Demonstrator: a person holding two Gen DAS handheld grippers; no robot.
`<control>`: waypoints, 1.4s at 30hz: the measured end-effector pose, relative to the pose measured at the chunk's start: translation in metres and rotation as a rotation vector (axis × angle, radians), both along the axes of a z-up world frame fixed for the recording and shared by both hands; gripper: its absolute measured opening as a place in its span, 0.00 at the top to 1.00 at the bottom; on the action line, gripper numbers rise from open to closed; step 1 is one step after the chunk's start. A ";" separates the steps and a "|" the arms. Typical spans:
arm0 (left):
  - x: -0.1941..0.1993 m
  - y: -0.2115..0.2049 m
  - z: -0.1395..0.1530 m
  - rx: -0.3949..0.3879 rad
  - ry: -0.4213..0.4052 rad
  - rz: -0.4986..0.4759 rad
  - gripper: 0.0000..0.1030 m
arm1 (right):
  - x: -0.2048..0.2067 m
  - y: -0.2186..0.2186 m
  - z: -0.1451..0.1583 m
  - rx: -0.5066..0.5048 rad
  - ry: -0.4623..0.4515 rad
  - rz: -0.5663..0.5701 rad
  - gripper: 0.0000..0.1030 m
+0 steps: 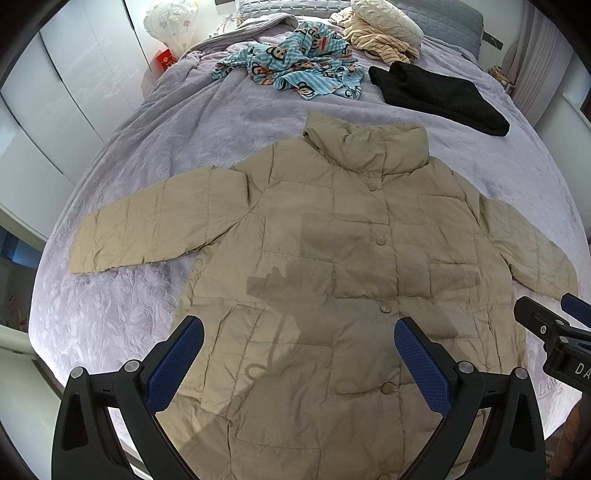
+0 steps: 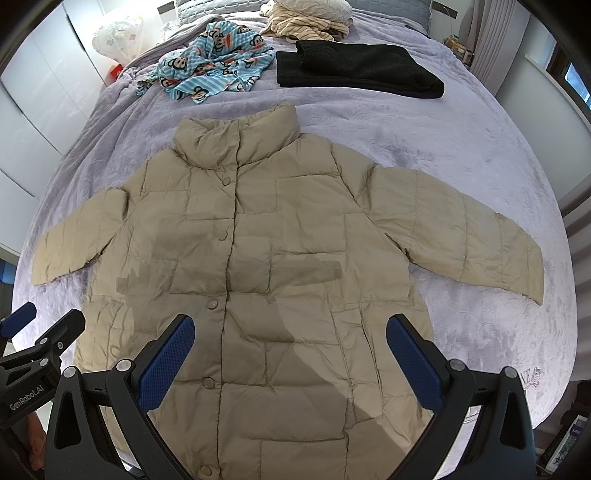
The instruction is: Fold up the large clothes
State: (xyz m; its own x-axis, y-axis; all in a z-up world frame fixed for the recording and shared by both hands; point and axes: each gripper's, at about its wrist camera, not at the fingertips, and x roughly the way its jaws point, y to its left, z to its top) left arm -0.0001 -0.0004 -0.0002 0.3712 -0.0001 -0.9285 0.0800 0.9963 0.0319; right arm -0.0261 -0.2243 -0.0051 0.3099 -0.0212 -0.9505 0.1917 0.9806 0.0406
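On the lavender bedspread (image 1: 155,155) a beige quilted jacket (image 1: 332,258) lay flat, front up, its snap buttons closed down the middle and its stand collar (image 1: 365,147) pointing toward the head of the bed. Both sleeves were spread outward, the left sleeve (image 1: 147,229) reaching toward the left edge of the bed and the right sleeve (image 2: 472,236) toward the opposite side. The hem lay nearest the cameras, beneath the grippers.

The left gripper (image 1: 299,354) hung above the lower left part of the jacket with its jaws spread wide and nothing between the blue pads (image 1: 173,365); whether the tips touched the fabric could not be told. The right gripper (image 2: 290,354) hung over the lower right part of the jacket, its jaws likewise wide apart and empty, blue pads (image 2: 413,362) facing inward. Each gripper showed at the edge of the other's view, so they were close side by side.

Beyond the collar, well apart from the jacket, a folded black garment (image 2: 354,70) rested on the bedspread. To its left lay a crumpled blue striped cloth with cartoon monkey faces (image 1: 295,62), and behind that a heap of cream striped fabric (image 1: 376,40) under a pale pillow (image 1: 388,16). White wardrobe doors (image 1: 66,85) stood along the left side of the bed.
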 end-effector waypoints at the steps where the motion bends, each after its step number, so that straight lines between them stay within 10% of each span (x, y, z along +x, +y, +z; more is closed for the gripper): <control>1: 0.000 0.000 0.000 0.000 0.000 0.000 0.00 | 0.000 0.000 0.000 0.000 0.000 0.000 0.00; 27: 0.031 0.085 -0.047 -0.188 0.063 0.076 0.00 | 0.015 0.042 -0.022 0.011 0.065 -0.029 0.00; 36: 0.073 0.203 -0.108 -0.211 0.113 0.199 0.00 | 0.043 0.100 -0.064 0.163 0.070 -0.051 0.00; 42: 0.099 0.314 -0.152 -0.405 0.079 0.384 0.00 | 0.066 0.167 -0.098 0.161 0.161 0.053 0.00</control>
State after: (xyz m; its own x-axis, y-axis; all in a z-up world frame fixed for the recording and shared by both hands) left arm 0.0994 0.3136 -0.1522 0.3445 -0.2407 -0.9074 -0.3043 0.8858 -0.3505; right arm 0.0394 -0.0571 -0.1028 0.1505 0.1466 -0.9777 0.1566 0.9729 0.1700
